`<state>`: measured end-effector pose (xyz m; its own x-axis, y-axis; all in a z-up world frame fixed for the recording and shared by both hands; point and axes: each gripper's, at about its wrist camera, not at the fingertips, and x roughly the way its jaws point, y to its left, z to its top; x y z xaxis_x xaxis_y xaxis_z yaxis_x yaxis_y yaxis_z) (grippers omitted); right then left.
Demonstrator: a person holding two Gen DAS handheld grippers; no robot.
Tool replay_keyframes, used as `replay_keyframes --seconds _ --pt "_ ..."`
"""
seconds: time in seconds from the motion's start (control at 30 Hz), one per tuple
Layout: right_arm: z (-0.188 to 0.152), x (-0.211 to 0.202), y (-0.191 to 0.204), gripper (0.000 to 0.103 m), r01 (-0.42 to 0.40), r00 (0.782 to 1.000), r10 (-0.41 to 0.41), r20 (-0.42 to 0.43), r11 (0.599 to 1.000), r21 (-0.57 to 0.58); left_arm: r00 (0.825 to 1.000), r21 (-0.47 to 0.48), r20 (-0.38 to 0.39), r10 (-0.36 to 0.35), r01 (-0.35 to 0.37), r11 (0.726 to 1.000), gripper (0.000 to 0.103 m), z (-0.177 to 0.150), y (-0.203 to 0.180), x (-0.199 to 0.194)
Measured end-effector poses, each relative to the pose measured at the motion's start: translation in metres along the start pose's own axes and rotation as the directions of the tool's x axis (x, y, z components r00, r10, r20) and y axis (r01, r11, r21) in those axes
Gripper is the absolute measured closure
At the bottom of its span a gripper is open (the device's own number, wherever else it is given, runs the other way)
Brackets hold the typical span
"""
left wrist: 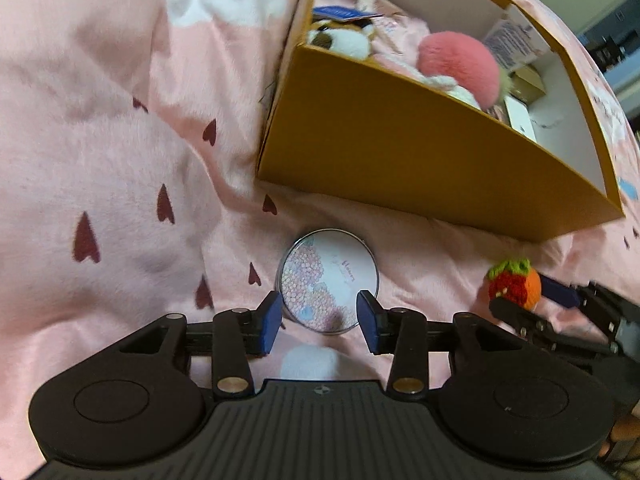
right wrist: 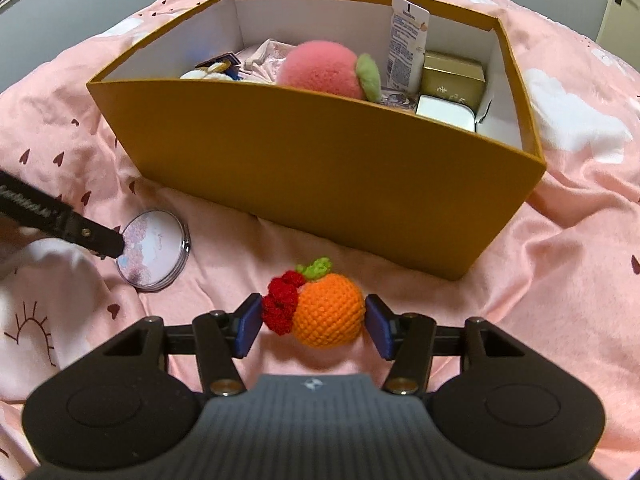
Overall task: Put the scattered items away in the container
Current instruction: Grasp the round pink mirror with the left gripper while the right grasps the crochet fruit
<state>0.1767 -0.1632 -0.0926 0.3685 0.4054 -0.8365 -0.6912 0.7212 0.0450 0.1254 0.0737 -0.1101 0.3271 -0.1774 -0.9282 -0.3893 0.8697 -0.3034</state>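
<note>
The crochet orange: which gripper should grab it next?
Right. The right gripper already has its open jaws on either side of the crochet orange. The left gripper is busy around the round mirror, further off.

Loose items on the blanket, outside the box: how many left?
2. The round compact mirror lies left of the box, between the left gripper fingers. The crochet orange sits in front, between the right gripper fingers. More may lie out of frame.
</note>
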Motion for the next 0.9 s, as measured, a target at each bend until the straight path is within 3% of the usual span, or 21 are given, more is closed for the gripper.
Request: replay_keyframes --seconds 0.23,0.43,0.6,0.67,0.9 --pt "0.001 -0.002 -0.005 0.044 -0.03 0.999 0.029 0.02 0.999 0.025 0.999 -0.022 -0.039 0.033 -0.034 0.999 0.052 0.006 0.004 0.027" --pt "0.003 0.001 -0.011 0.04 -0.048 0.999 0.047 0.011 0.997 0.06 0.999 -0.027 -0.045 -0.01 0.009 1.0 0.036 0.007 0.003 0.039" --pt "0.002 0.005 -0.012 0.039 -0.045 0.999 0.045 0.0 0.996 0.072 0.999 -0.024 -0.03 -0.031 0.03 0.999 0.034 0.006 -0.001 0.046" --pt "0.001 0.004 -0.012 0.039 -0.044 0.999 0.044 0.003 0.997 0.07 1.0 -0.01 -0.018 -0.02 0.02 1.0 0.038 0.004 -0.004 0.044" --pt "0.001 -0.004 -0.009 0.046 -0.029 0.999 0.027 0.035 0.998 0.057 0.999 0.033 0.041 -0.012 0.011 0.999 0.071 -0.007 -0.013 0.021"
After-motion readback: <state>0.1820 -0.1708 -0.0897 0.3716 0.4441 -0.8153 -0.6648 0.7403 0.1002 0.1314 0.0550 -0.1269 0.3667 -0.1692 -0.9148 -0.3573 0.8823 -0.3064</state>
